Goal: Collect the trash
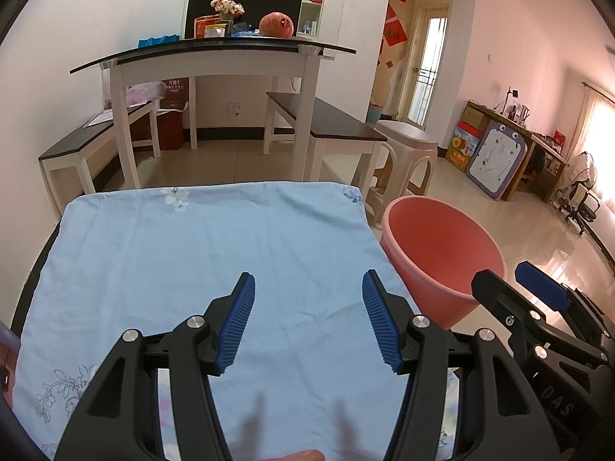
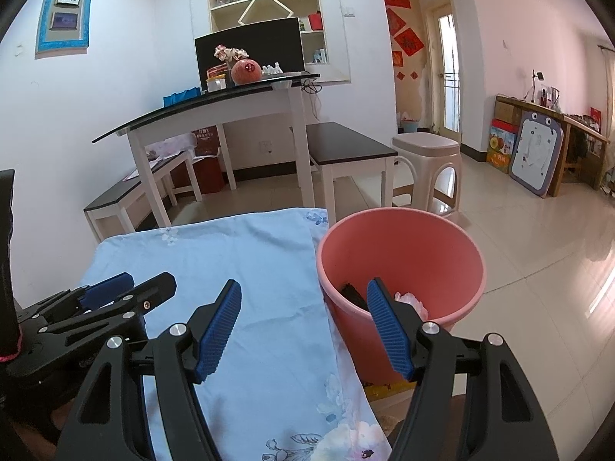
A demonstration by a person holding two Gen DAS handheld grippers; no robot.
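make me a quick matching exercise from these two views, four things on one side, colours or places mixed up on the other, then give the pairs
Things:
1. bin
2. cloth
3. plastic stool
4. round fruit

Colour or place:
A. light blue with flower prints
B. on the glass-topped table at the back
C. salmon pink, beside the cloth's right edge
D. pale beige, behind the bin

Pairs: 1-C, 2-A, 3-D, 4-B

Both wrist views look forward, sharing blue cloth [image 1: 200,269] and pink bin [image 2: 399,265].
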